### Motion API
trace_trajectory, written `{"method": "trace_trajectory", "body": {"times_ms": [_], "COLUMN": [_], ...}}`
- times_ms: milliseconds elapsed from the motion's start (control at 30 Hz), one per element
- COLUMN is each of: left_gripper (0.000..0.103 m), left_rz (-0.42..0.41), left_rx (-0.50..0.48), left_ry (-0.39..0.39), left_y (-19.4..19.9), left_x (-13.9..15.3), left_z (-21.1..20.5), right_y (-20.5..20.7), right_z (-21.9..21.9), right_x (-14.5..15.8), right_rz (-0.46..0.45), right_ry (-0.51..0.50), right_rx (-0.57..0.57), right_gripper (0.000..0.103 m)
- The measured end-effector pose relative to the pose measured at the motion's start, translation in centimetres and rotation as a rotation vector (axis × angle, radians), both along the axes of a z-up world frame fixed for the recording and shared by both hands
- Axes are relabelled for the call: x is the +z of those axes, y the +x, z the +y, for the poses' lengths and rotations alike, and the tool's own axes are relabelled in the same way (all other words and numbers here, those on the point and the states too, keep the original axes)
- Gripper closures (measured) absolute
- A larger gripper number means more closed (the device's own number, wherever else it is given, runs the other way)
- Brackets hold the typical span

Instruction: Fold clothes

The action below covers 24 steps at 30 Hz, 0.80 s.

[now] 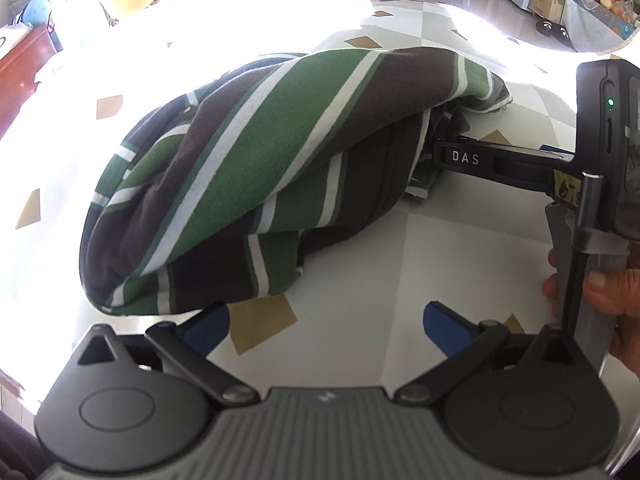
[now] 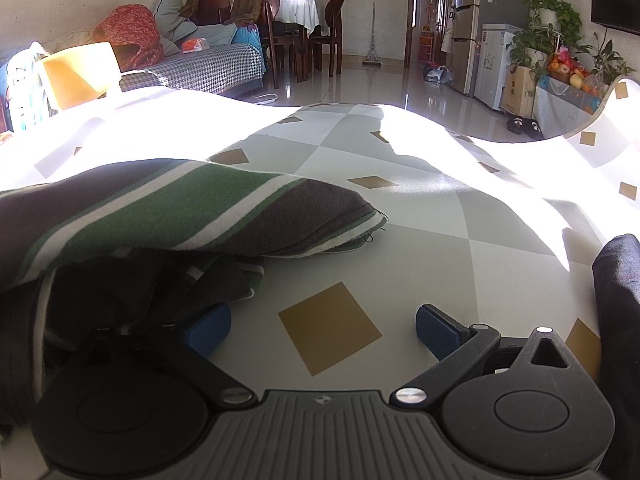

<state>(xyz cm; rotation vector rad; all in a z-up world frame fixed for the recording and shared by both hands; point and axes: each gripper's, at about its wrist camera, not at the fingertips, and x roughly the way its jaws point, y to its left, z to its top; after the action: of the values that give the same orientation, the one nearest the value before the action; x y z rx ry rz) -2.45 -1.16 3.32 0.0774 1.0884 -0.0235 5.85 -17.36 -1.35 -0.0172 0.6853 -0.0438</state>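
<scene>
A green, brown and white striped garment (image 1: pixel 256 184) lies bunched in a heap on the table. My left gripper (image 1: pixel 326 326) is open just in front of it, and the garment's near hem touches the left blue pad (image 1: pixel 208 328). In the right wrist view the same garment (image 2: pixel 180 208) drapes over the left side and partly covers the left finger (image 2: pixel 210 328). My right gripper (image 2: pixel 322 330) is open with only tablecloth between its pads. In the left wrist view its black finger arm (image 1: pixel 464 158) reaches under the garment's right edge, and a hand (image 1: pixel 600 292) holds its handle.
The tablecloth (image 2: pixel 400 216) is white and grey with tan diamonds, and its far part is washed out by sunlight. A dark sleeve (image 2: pixel 616 300) stands at the right. Beyond the table edge are a yellow chair (image 2: pixel 76 72), a sofa, dining chairs and a fridge.
</scene>
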Motion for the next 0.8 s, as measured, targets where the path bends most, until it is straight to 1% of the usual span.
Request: {"method": "trace_trajectory", "body": {"times_ms": [67,367,700,800], "left_gripper": [0.0,0.0,0.0,0.0], "left_rz": [0.002,0.006,-0.002,0.0], "left_rx": [-0.001,0.005,0.011,0.017], "left_ry": [0.001,0.006,0.032,0.034], "left_y": [-0.1,-0.4,-0.5,-0.6], "left_x": [0.0,-0.1,-0.1,0.0], "left_z": [0.0,0.0,0.2,0.2], "right_y": [0.3,-1.5,-3.0,-3.5], "right_z": [-0.2,-0.3,-0.2,-0.1], "right_x": [0.0,0.3,0.9,1.1], "right_rz": [0.002,0.022,0.106,0.127], "right_ry": [0.001,0.003,0.001,0.0], "right_rx": [-0.001,0.022,0.085,0.082], "right_gripper": [0.004,0.004,0.004,0.004]}}
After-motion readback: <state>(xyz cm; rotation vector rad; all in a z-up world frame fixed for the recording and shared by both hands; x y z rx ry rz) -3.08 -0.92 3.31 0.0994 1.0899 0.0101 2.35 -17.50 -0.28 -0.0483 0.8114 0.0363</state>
